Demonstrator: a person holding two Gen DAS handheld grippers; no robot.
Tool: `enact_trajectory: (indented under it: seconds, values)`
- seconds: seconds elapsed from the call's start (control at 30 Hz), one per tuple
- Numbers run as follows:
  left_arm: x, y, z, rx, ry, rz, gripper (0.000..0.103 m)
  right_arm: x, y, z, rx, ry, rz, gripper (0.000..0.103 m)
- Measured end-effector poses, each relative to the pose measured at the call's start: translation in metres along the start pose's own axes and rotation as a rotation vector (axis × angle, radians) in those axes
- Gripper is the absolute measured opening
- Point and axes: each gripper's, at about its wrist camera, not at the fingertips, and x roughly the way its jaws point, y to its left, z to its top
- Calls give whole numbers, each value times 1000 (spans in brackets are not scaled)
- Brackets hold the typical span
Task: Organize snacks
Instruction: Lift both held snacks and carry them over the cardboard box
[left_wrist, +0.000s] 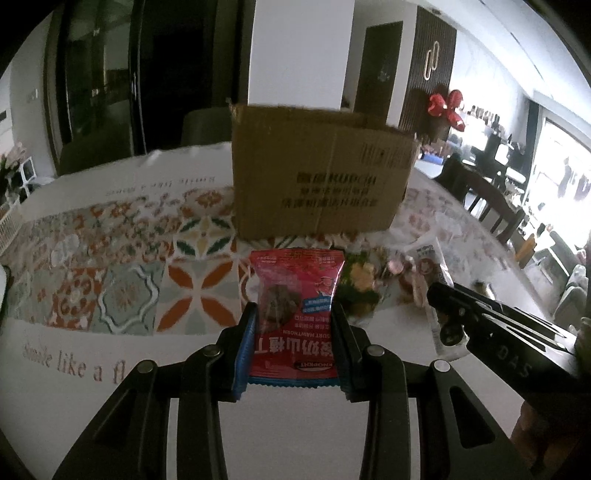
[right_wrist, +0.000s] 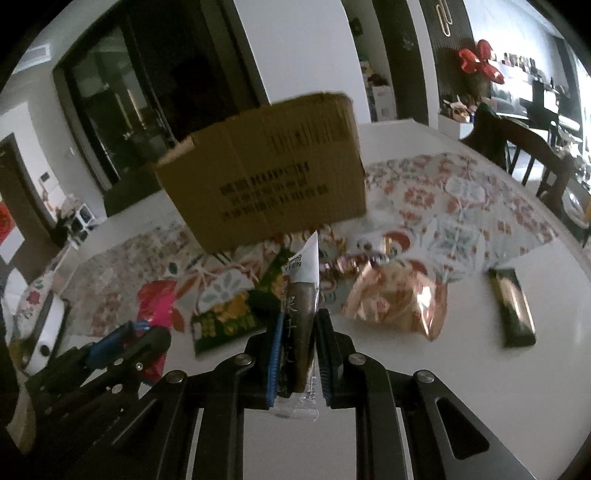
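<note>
My left gripper (left_wrist: 293, 314) is shut on a red hawthorn snack packet (left_wrist: 295, 314), held above the table in front of a brown cardboard box (left_wrist: 317, 173). My right gripper (right_wrist: 297, 321) is shut on a narrow brown-and-white snack packet (right_wrist: 301, 306), held upright; in the left wrist view it shows at the right (left_wrist: 447, 314). The box (right_wrist: 266, 184) stands just beyond. On the table lie a green packet (right_wrist: 229, 321), a rose-gold foil packet (right_wrist: 399, 299) and a dark bar (right_wrist: 511, 310). The left gripper (right_wrist: 125, 332) shows at lower left, with the red packet (right_wrist: 157, 302).
A patterned floral tablecloth (left_wrist: 122, 273) covers the white table (right_wrist: 461, 369). Small wrapped candies (right_wrist: 343, 264) lie near the box. A white object (right_wrist: 44, 332) sits at the table's left edge. Dark chairs (left_wrist: 491, 199) stand at the right.
</note>
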Motion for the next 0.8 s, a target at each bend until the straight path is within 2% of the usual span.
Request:
enact_trajectory:
  seconds: [0.3,0.63,0.8]
  values:
    - [-15,-7,40,19,-90,-12,37,-19,2,37,-29,-57,62,19]
    - [-25,-9,91,51,-189,-10,37,-36,13,94,-83,-196,86,19]
    - [-25,-10,115,75,-222,0,37,-37,19,118,-115,-234,94,19]
